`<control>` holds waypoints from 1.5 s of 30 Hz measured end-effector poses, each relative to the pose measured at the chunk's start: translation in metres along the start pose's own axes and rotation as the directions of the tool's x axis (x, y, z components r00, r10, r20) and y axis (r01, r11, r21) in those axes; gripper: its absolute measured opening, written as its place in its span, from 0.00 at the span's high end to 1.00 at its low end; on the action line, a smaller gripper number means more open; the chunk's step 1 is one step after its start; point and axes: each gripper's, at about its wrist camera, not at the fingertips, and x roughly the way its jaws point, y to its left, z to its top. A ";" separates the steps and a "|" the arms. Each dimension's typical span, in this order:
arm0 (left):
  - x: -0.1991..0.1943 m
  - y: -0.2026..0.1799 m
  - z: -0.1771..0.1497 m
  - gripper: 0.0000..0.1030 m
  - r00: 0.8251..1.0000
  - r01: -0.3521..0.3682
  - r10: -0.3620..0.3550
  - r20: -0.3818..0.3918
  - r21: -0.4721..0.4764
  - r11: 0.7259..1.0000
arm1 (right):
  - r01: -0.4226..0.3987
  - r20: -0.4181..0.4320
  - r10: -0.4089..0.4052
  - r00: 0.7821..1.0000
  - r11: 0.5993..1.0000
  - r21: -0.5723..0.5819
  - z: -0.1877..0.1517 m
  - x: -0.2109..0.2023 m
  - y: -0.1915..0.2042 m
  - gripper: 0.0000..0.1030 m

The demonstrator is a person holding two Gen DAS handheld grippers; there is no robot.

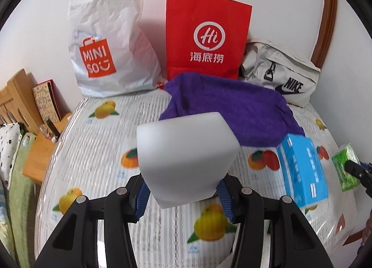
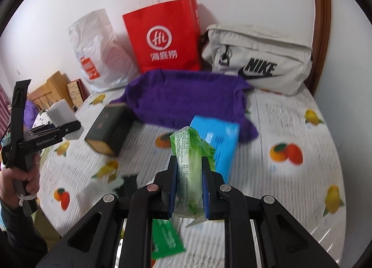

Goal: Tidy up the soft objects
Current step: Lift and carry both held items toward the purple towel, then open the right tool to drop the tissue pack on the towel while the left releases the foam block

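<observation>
My left gripper (image 1: 183, 194) is shut on a white foam sponge block (image 1: 186, 156) and holds it above the table; both show at the left of the right wrist view, the block (image 2: 61, 114) in the gripper (image 2: 69, 132). My right gripper (image 2: 187, 184) is shut on a green tissue pack (image 2: 189, 158), held above the table; the pack also shows at the right edge of the left wrist view (image 1: 346, 168). A purple towel (image 1: 232, 109) (image 2: 186, 98) lies at the back. A blue tissue box (image 1: 302, 170) (image 2: 220, 144) lies beside it.
A white Miniso plastic bag (image 1: 109, 42), a red paper bag (image 1: 207, 37) and a grey Nike bag (image 2: 258, 58) stand against the wall. A dark box (image 2: 109, 128), a green packet (image 2: 166, 240) and white tissue (image 2: 93, 193) lie on the fruit-print tablecloth (image 2: 290, 186).
</observation>
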 end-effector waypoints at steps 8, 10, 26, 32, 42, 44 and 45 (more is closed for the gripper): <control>0.017 -0.001 0.047 0.52 1.000 -0.012 0.011 0.021 0.024 1.000 | 0.012 0.033 -0.012 0.999 1.000 0.000 0.049 0.025 -0.008 0.82; 0.025 -0.003 0.056 0.52 1.000 -0.005 0.005 0.022 0.030 1.000 | 0.012 0.036 -0.012 0.999 1.000 0.000 0.060 0.034 -0.010 0.82; 0.141 -0.021 0.126 0.52 0.997 0.035 -0.030 -0.069 0.083 0.996 | 0.022 -0.025 -0.022 0.999 1.000 -0.006 0.124 0.143 -0.036 0.82; 0.181 -0.024 0.141 0.52 0.992 0.055 -0.046 -0.118 0.077 0.996 | 0.024 -0.093 -0.025 0.995 1.000 -0.021 0.124 0.178 -0.042 0.82; 0.225 -0.031 0.150 0.52 0.982 0.066 -0.048 -0.183 0.089 0.994 | 0.051 -0.165 -0.052 0.985 0.999 -0.011 0.123 0.209 -0.053 0.82; 0.229 -0.032 0.152 0.52 0.982 0.073 -0.056 -0.181 0.088 0.993 | 0.056 -0.168 -0.056 0.984 0.998 -0.005 0.123 0.212 -0.055 0.82; 0.233 -0.034 0.152 0.52 0.979 0.074 -0.055 -0.194 0.093 0.993 | 0.056 -0.173 -0.056 0.983 0.998 -0.003 0.122 0.214 -0.056 0.82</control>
